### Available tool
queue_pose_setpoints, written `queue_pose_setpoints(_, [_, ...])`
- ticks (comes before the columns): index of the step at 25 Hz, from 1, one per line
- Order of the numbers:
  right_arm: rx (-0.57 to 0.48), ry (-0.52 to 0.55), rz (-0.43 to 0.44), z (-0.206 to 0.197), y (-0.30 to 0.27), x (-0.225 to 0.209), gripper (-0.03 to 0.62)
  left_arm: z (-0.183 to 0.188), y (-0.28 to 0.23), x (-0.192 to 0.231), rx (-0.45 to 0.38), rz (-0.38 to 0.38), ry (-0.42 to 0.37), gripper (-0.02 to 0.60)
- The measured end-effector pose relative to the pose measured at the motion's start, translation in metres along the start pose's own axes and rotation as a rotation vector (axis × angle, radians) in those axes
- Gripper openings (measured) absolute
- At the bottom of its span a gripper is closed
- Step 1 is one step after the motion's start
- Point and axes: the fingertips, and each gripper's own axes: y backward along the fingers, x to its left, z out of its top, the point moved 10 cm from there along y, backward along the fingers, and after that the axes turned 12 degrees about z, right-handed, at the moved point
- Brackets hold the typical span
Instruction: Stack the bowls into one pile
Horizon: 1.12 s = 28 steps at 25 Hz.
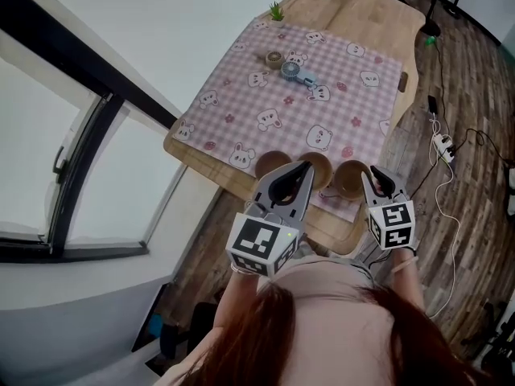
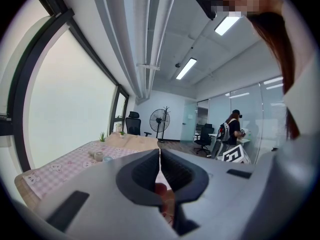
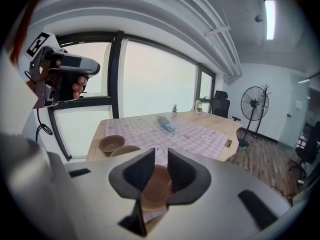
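Right tongs point(image 3: 160, 158), jaws parted and empty before the nearest bowl point(image 3: 156, 186), could knock its rim and skid it; left tongs point(image 2: 160, 156) are closed.

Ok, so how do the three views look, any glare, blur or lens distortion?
Head view: even daylight, sharp, the three round brown bowls clear. Left gripper view: fisheye bending, dark corners, big window washed out white. Right gripper view: same fisheye curve, ceiling strip light glaring.
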Motion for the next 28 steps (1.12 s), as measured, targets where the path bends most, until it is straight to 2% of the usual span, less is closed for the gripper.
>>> queue_pose_setpoints(17, [0.101, -0.087, -0.048, -0.039, -0.026, -0.023, 0.086, -0.006, -0.009, 0.013, 0.036, 0.000, 0.009, 0.012])
queue_pose_setpoints(28, [0.191, -0.159, -0.048, -0.072, -0.045, -0.030, 0.103, -0.009, -0.006, 0.017, 0.057, 0.021, 0.012, 0.012])
